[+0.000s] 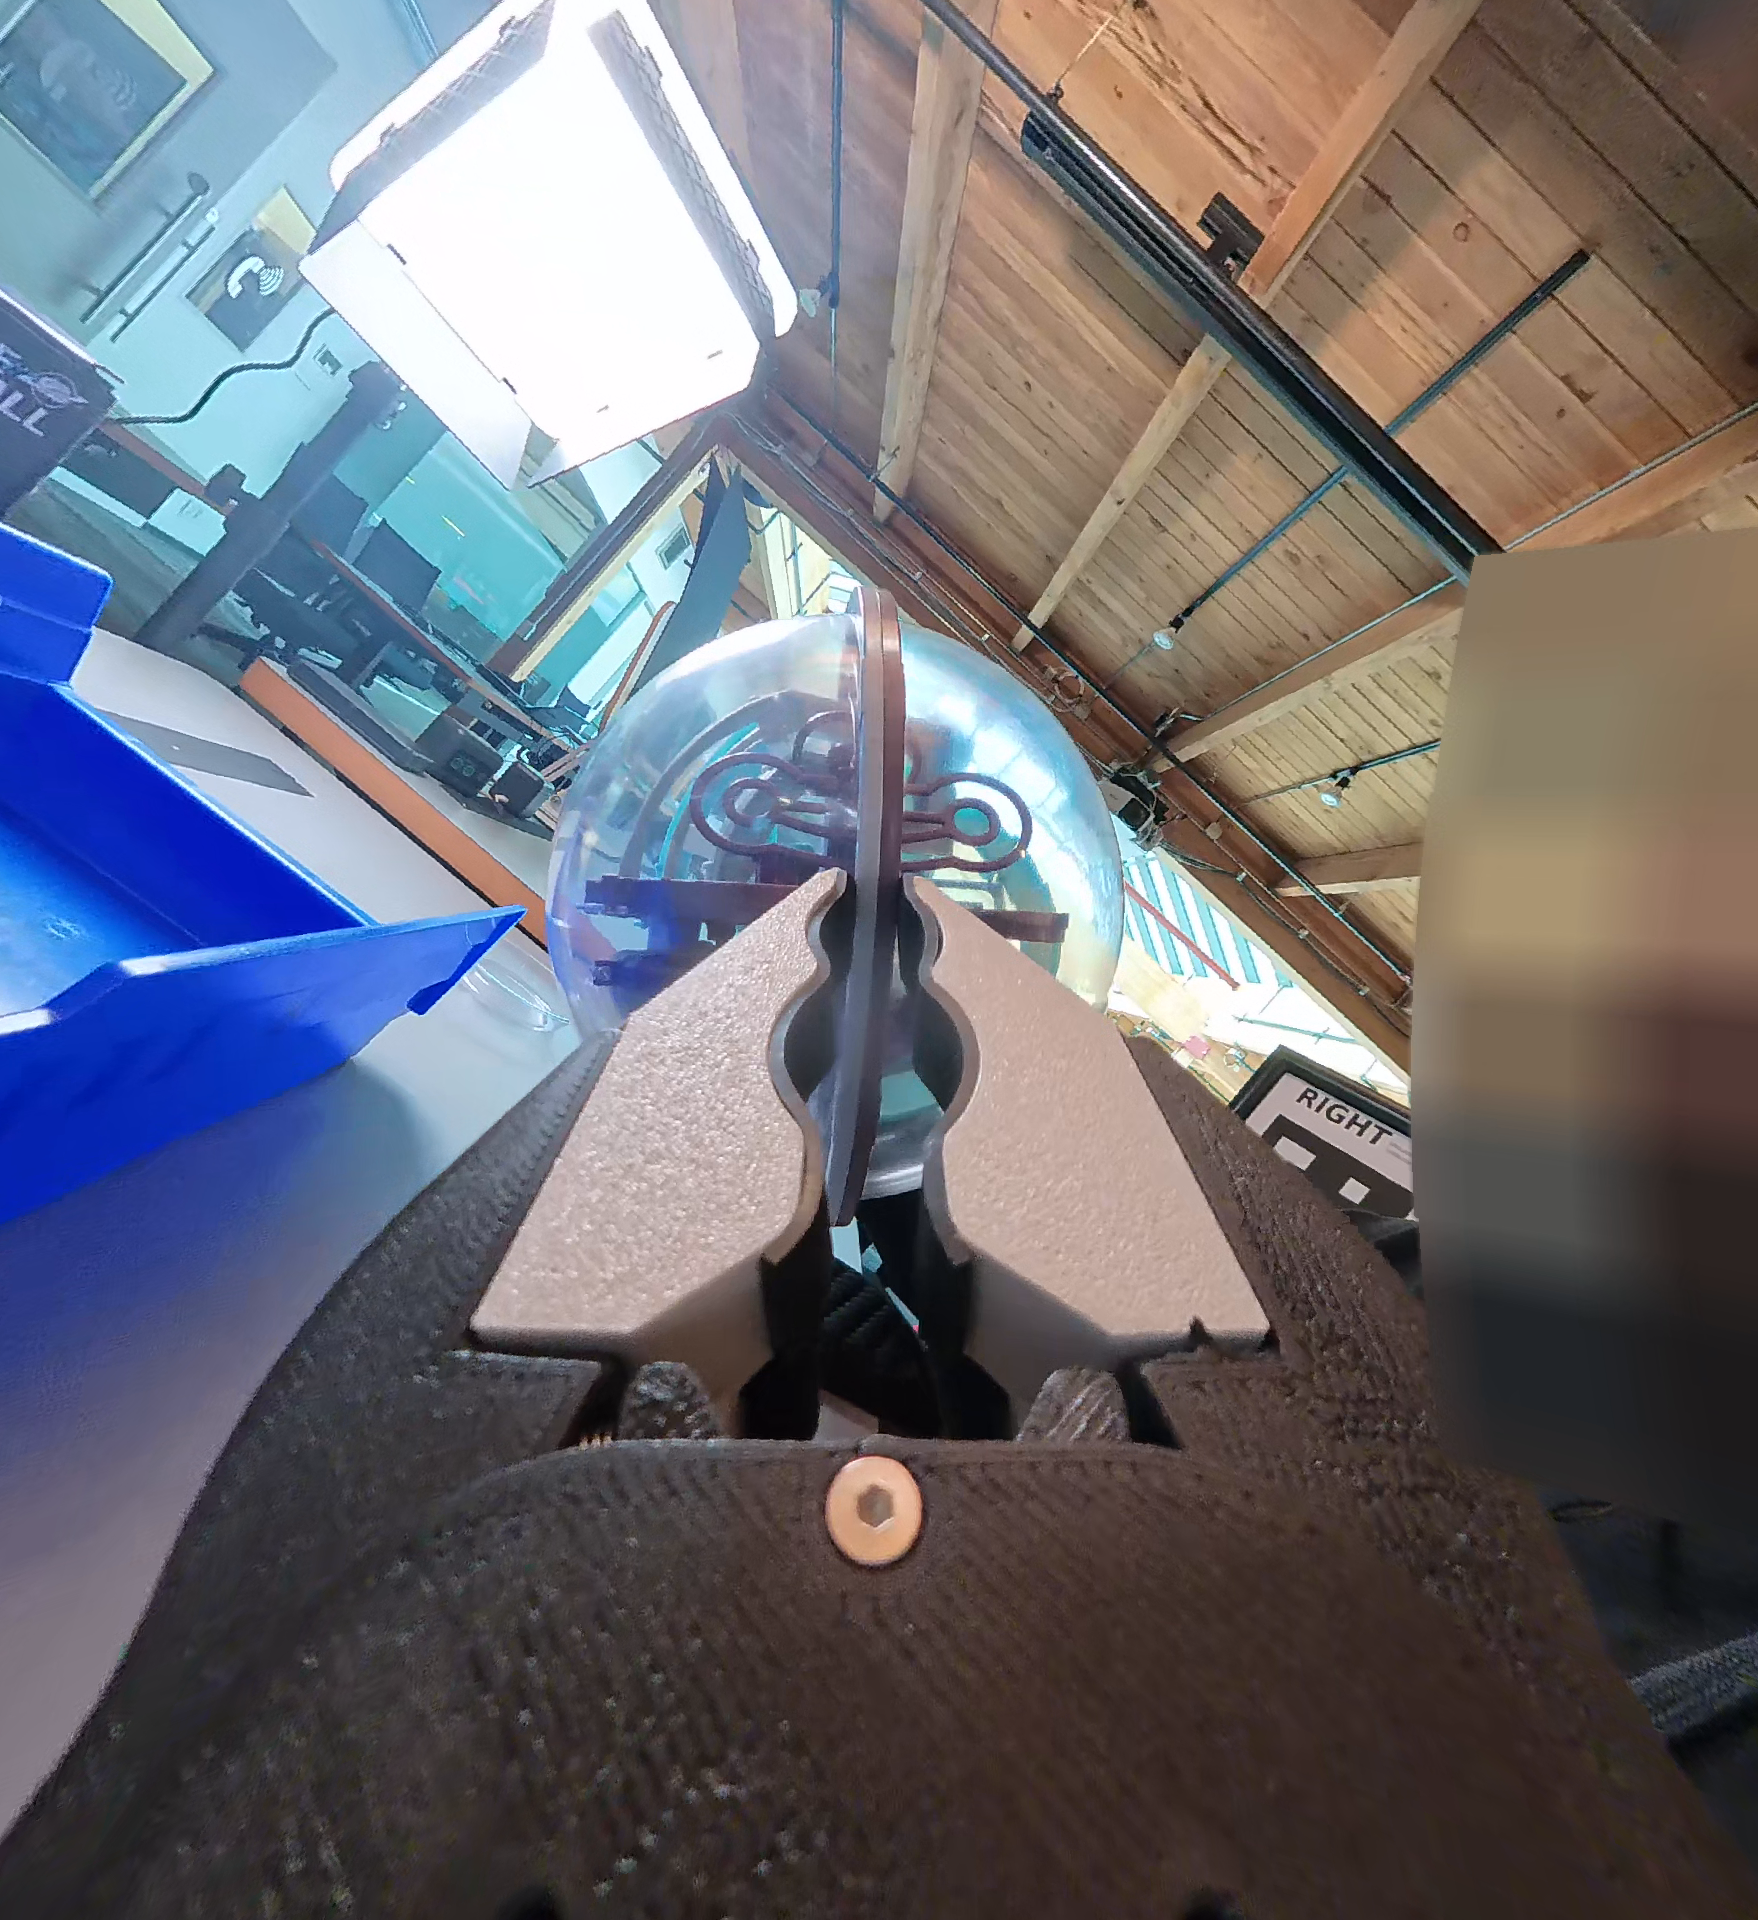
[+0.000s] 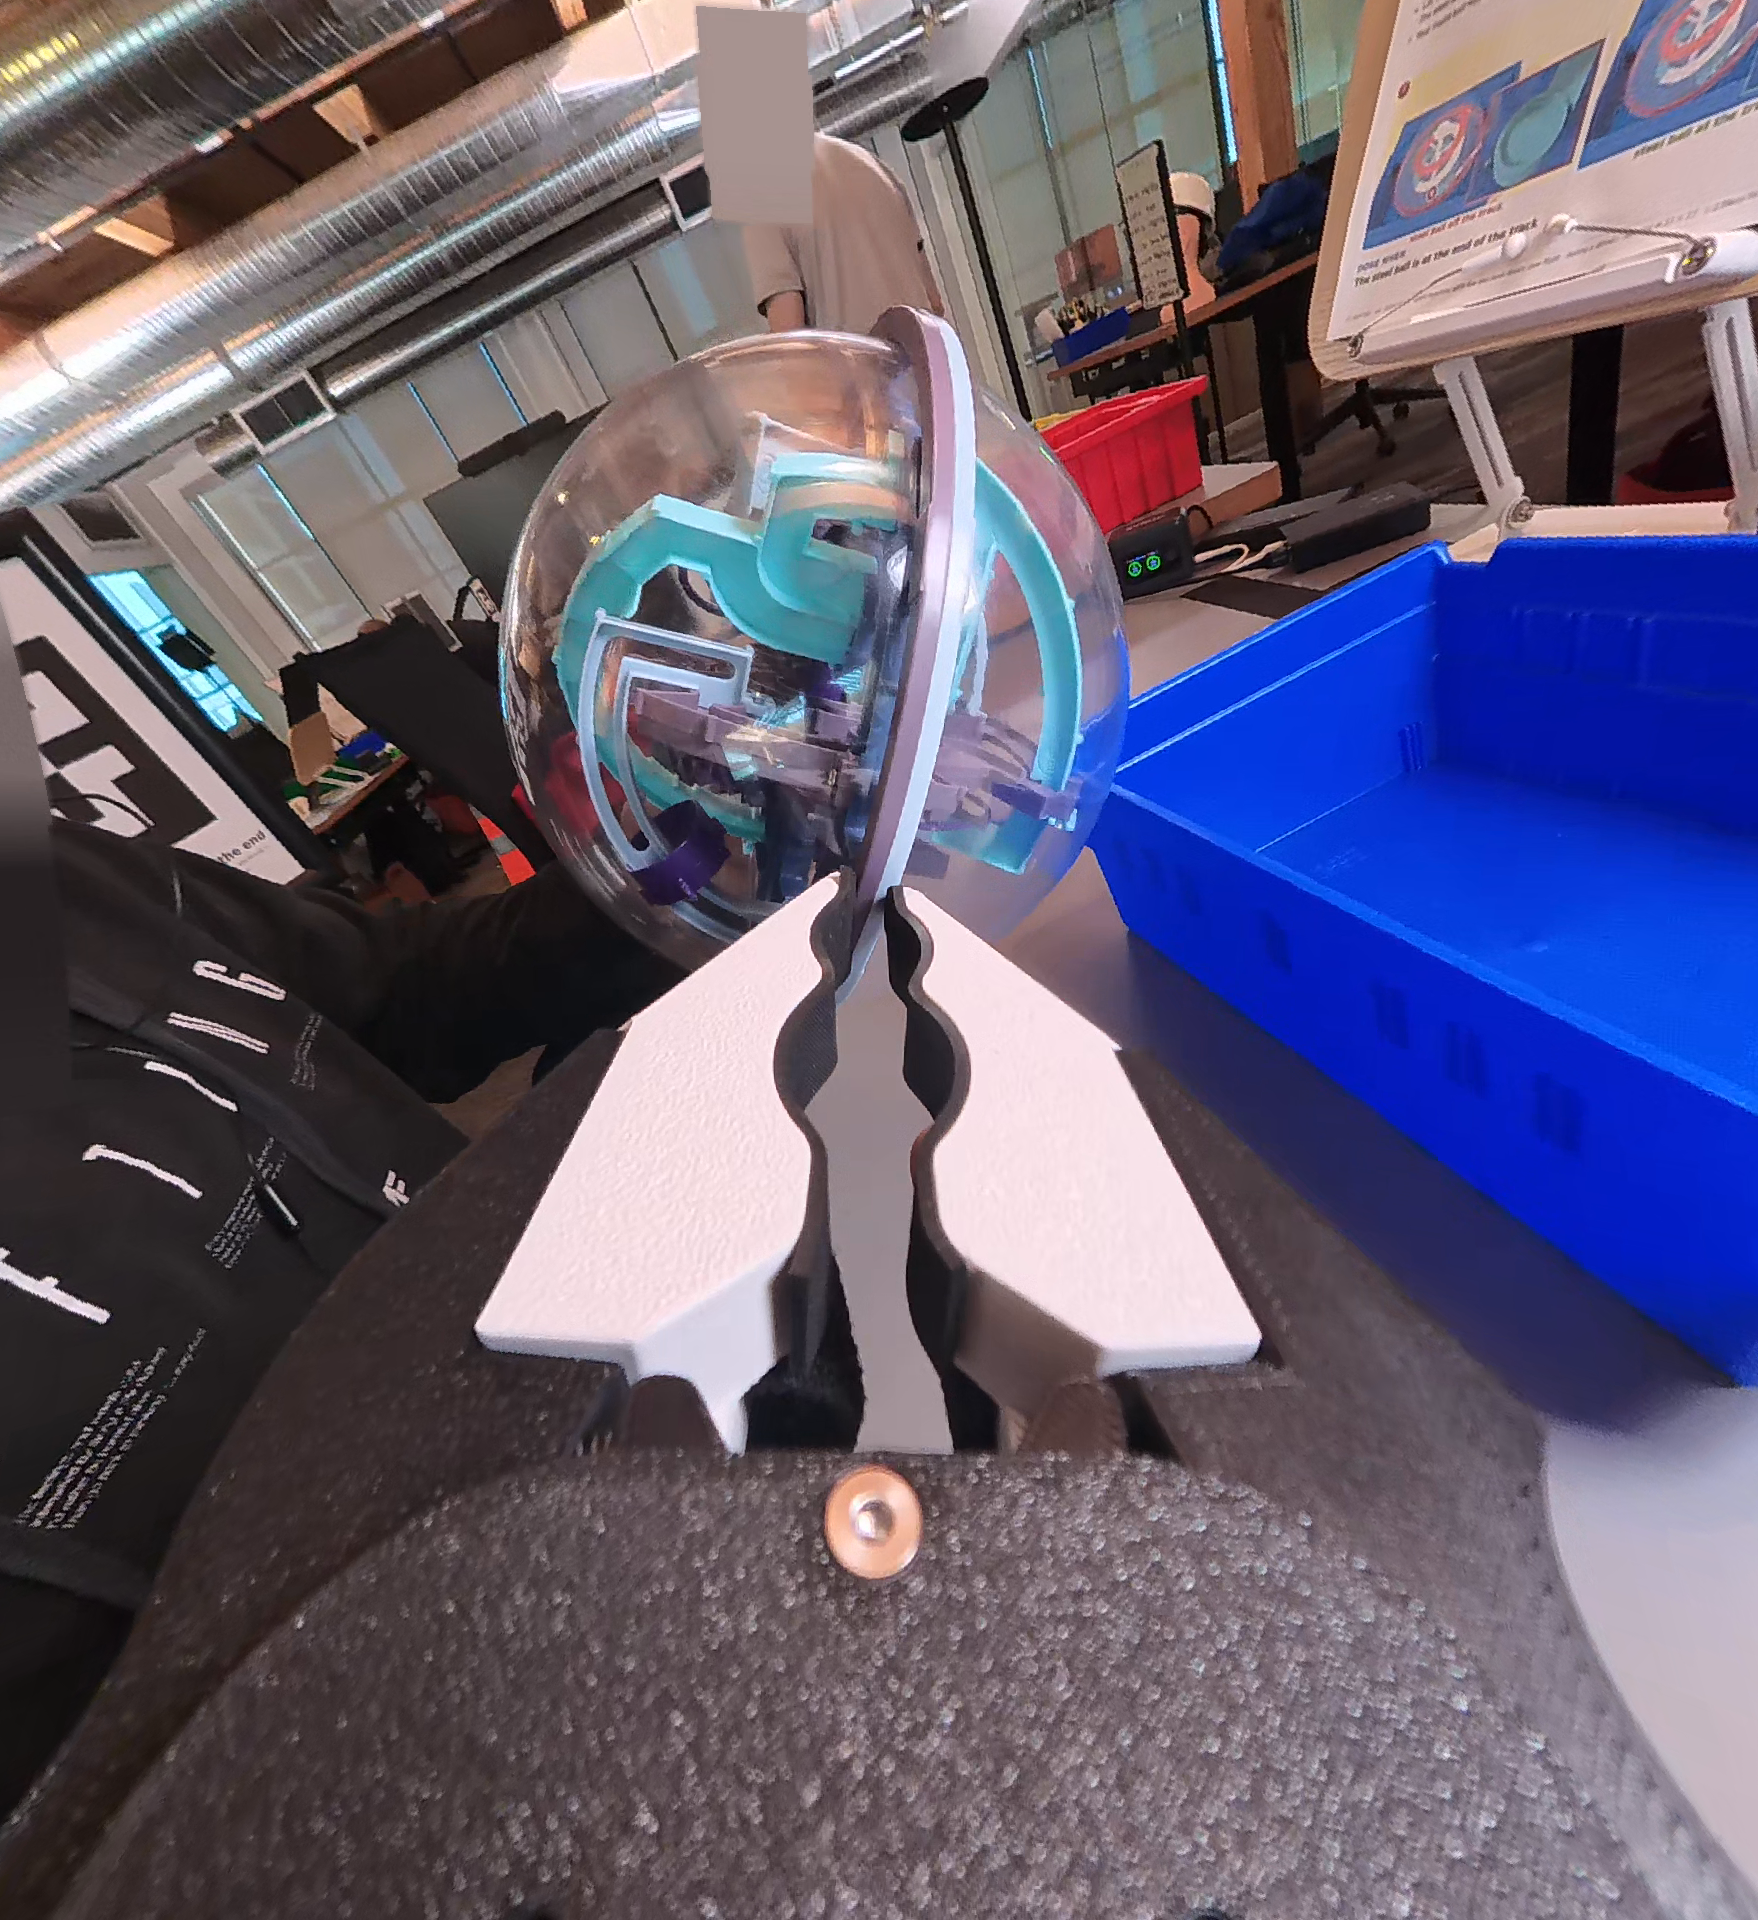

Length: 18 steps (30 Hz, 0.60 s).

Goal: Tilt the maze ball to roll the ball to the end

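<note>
The biggest thing is the blue bin (image 2: 1540, 831). It sits on the pale table (image 1: 127, 1403) and its inside shows only bare blue floor. In the left wrist view the blue bin (image 1: 75, 914) is on the left, with one flat edge sticking out toward the ball. In the right wrist view it is on the right, just beside the ball.

Next is the maze ball (image 2: 813, 644). It is a clear round shell with a flat ring running around its middle. Inside are light teal tracks and some purple and grey bits. In the left wrist view the maze ball (image 1: 833, 810) shows dark red looping tracks inside. The ball is held up off the table, between the two tongs, with the ring standing nearly upright. The little ball inside cannot be made out.

The left tongs (image 1: 870, 894) are squeezed onto the ring. The ring's edge goes down into the wavy gap between the two tan fingers (image 1: 677, 1122).

The right tongs (image 2: 864, 894) pinch the ring too, only at the very tips. Lower down, a thin gap stays between the white fingers (image 2: 667, 1164).

Behind the ball, a board with pictures (image 2: 1581, 135) stands on a white stand, and a red box (image 2: 1135, 447) sits farther back.
</note>
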### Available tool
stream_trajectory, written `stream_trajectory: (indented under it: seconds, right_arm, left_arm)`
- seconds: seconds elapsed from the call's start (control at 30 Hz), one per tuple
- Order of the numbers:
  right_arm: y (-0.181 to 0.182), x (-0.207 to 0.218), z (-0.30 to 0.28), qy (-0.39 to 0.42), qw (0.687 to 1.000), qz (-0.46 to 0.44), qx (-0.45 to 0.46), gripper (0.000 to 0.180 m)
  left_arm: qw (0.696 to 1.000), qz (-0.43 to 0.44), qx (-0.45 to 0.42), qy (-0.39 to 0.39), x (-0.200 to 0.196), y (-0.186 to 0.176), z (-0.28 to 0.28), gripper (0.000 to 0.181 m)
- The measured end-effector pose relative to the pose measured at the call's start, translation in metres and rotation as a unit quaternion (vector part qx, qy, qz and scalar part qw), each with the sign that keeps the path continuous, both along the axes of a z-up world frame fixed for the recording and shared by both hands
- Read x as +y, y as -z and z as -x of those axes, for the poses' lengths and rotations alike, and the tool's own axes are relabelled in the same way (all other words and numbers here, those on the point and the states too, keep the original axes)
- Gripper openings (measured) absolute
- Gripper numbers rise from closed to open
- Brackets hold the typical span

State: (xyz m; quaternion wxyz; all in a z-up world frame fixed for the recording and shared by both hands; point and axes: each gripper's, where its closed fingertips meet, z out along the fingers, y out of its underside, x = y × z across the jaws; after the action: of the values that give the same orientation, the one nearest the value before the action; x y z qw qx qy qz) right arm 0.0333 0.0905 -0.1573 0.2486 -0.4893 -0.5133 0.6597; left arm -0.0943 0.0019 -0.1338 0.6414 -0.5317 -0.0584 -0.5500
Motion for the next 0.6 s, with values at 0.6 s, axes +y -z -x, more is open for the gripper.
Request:
stream_trajectory:
  seconds: [0.6]
  right_arm:
    - [0.023,-0.005,-0.005,0.000,0.998,0.040,-0.051,0.000]
  left_arm:
    - [0.997,0.053,-0.050,-0.002,-0.004,0.029,-0.002,0.006]
